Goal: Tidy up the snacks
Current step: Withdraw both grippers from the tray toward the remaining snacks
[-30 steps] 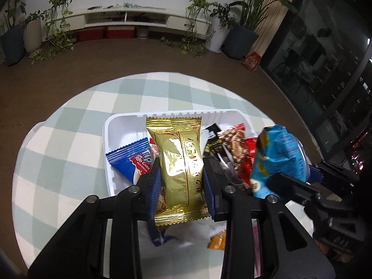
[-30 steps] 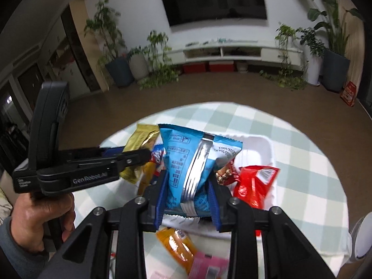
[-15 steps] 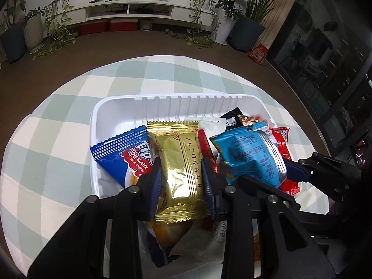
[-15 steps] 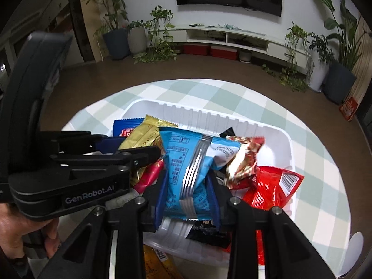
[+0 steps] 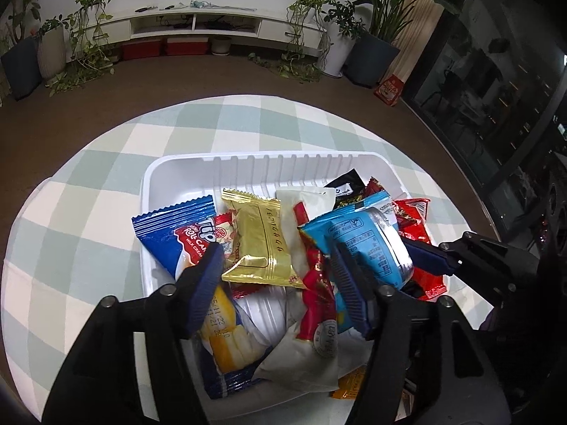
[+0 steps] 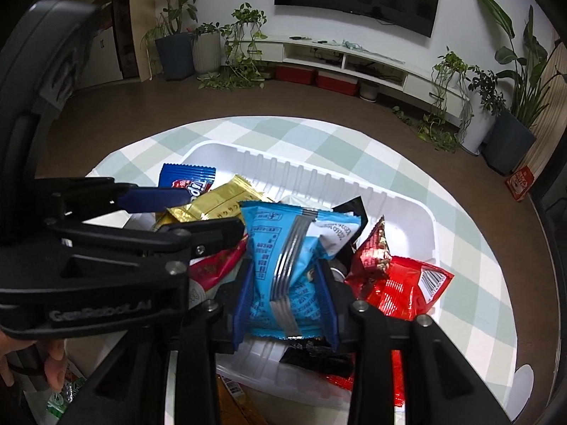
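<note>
Blue pack (image 6: 288, 265): crinkly foil pillow, silver back seam, small print; pinched between right gripper (image 6: 287, 285) fingers, over white ribbed plastic tray (image 5: 269, 163). Gold pack (image 5: 260, 239), glossy, Japanese lettering, lies in tray, left of blue pack. Left gripper (image 5: 276, 269) fingers spread apart above it, holding nothing. Tray on checked desk (image 5: 88, 212).

My left gripper (image 6: 198, 212) blocks the left of the right-wrist view, hiding the tray's (image 6: 354, 180) near-left corner and most of the gold pack (image 6: 212, 205). Blue pack (image 6: 287, 262) covers whatever's under it. A black wrapper (image 6: 315, 357) pokes out lower centre, print too small to read. In the left-wrist view, an orange pack (image 5: 349, 382) at bottom is mostly behind my finger (image 5: 349, 287). Yellow pack's (image 5: 230, 336) label is cut off.
</note>
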